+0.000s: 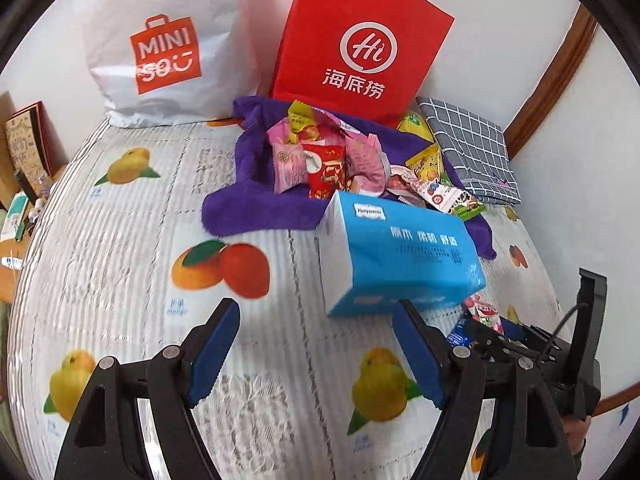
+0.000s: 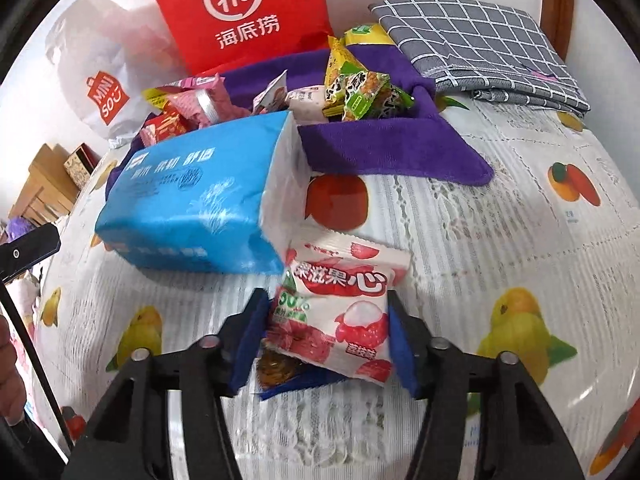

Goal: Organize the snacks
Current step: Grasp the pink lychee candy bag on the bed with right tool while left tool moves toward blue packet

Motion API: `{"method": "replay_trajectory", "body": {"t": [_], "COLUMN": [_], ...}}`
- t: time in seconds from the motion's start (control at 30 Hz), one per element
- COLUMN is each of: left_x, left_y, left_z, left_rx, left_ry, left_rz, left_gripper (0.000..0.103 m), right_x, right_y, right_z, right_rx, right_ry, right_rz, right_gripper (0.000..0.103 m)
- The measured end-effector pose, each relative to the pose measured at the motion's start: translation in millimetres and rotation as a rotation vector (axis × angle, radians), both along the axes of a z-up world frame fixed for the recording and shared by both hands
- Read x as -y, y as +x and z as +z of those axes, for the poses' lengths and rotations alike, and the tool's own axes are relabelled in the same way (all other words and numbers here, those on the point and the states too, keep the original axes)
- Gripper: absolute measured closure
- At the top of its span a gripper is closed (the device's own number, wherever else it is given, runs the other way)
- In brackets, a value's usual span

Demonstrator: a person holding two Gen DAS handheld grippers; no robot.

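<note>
The right gripper [image 2: 326, 336] is pinching a white-and-pink lychee snack packet [image 2: 340, 312] between its blue fingers [image 2: 246, 344], low in the centre of the right wrist frame, just in front of a blue tissue pack [image 2: 192, 208] lying on the fruit-patterned worktop [image 2: 500, 240]. The left gripper [image 1: 316, 350] is hanging with its fingers spread and nothing between them, at the bottom of the left wrist frame. More snacks [image 1: 320, 164] are lying heaped on a purple towel [image 1: 248, 204] beyond the tissue pack, below a red paper bag [image 1: 360, 40].

Both wrist cams look steeply down, close over the bed; both share blue tissue pack [image 1: 400, 252] [image 2: 196, 200], red bag [image 1: 360, 40] [image 2: 240, 8].
</note>
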State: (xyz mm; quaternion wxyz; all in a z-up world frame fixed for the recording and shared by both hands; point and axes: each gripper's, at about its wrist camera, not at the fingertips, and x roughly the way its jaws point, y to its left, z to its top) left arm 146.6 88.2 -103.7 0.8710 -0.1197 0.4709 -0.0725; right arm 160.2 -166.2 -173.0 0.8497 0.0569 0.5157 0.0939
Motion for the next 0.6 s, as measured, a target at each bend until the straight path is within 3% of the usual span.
{"method": "replay_trajectory", "body": {"t": [0.37,0.6], "left_x": [24,67], "left_y": [-22,-22], "left_z": [-10,-28], "left_rx": [-0.026,-0.075], "left_ry": [-0.004,-0.005], "left_rz": [-0.042,-0.132], "left_gripper": [0.026,0.026], "right_x": [2,37], "right_y": [-52,-68], "right_z": [23,36], "right_rx": [0.069,0.140], "right_ry": [0.041,0.011], "right_rz": [0.040,-0.022], "right_gripper": [0.054,0.053]}}
